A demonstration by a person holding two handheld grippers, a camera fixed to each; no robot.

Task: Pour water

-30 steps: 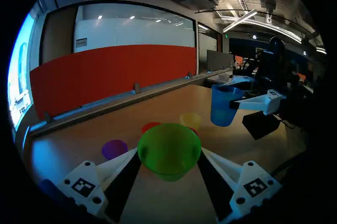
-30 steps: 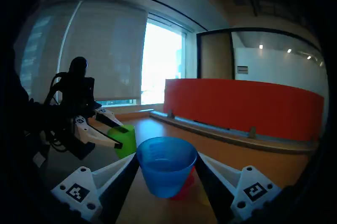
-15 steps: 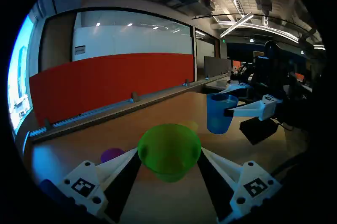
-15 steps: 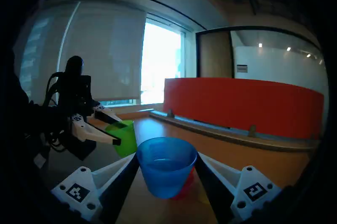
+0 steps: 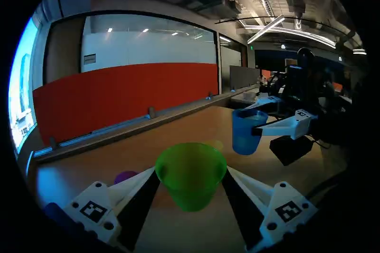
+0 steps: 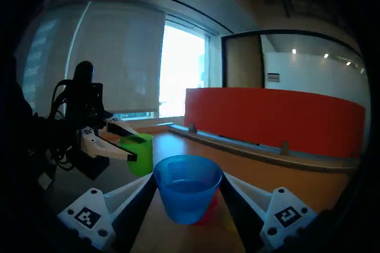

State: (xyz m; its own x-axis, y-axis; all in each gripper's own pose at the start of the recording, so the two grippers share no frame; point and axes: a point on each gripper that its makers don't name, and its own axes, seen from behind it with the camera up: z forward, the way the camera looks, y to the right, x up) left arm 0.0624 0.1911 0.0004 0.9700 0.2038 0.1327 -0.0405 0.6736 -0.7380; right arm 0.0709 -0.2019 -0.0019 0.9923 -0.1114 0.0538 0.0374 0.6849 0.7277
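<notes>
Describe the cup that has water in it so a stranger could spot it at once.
Look to the long wooden table in front of the red partition; two claws hold cups above it. The right claw grips the blue cup, translucent with water inside, whereas the left claw holds a green cup that looks empty.

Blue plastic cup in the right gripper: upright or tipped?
Upright. The translucent blue plastic cup sits rim-level in the right gripper, water lying flat inside.
</notes>
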